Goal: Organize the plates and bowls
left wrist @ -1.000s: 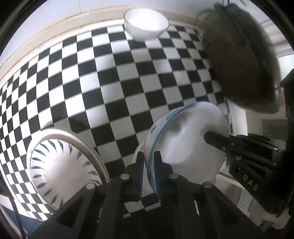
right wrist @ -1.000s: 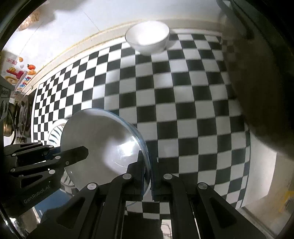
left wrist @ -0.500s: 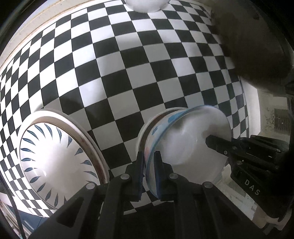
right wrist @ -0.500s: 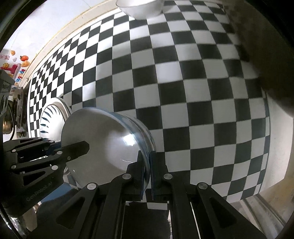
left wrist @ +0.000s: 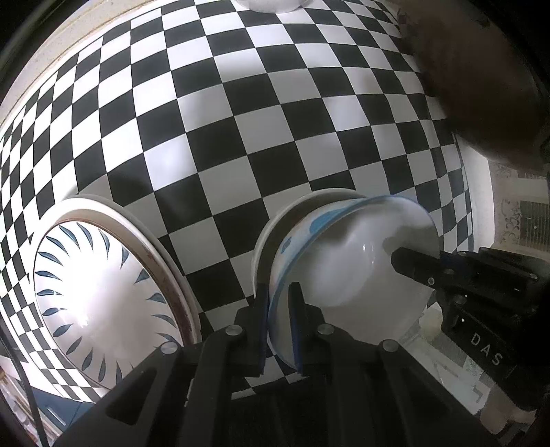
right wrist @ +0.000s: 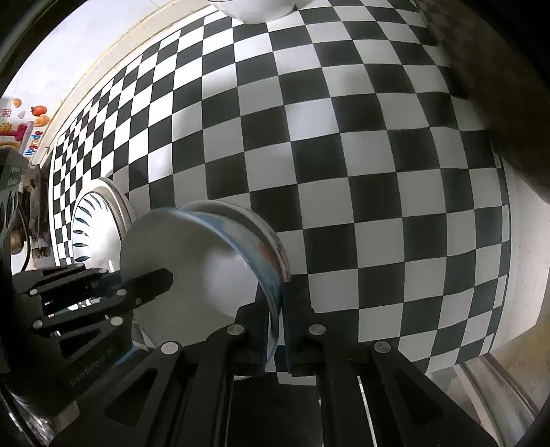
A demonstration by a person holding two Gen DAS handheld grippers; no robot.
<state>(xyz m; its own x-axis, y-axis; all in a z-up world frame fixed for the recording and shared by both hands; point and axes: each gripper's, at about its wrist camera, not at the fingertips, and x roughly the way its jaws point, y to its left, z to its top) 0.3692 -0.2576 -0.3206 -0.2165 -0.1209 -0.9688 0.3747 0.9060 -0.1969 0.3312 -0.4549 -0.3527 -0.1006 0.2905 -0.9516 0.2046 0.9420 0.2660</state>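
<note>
A white bowl with a blue rim [left wrist: 347, 268] is held between both grippers over the checkered tablecloth [left wrist: 240, 120], low above a second white dish [left wrist: 275, 227] under it. My left gripper [left wrist: 279, 319] is shut on the bowl's rim on one side. My right gripper [right wrist: 276, 319] is shut on the opposite rim of the bowl [right wrist: 206, 268]. A white plate with blue leaf marks [left wrist: 99, 292] lies to the left; it also shows in the right wrist view [right wrist: 92, 227]. A plain white bowl [left wrist: 271, 5] stands at the far edge, also in the right wrist view [right wrist: 254, 10].
A large dark pan or wok [left wrist: 481, 86] stands at the right side of the table. The table's right edge [right wrist: 515, 258] and near edge are close to the grippers. Colourful stickers [right wrist: 27, 130] are on the wall at left.
Both grippers have lowered the blue-rimmed bowl towards the tablecloth and moved forward; the far white bowl has slid to the top edge of both views. A second dish now shows under the held bowl.
</note>
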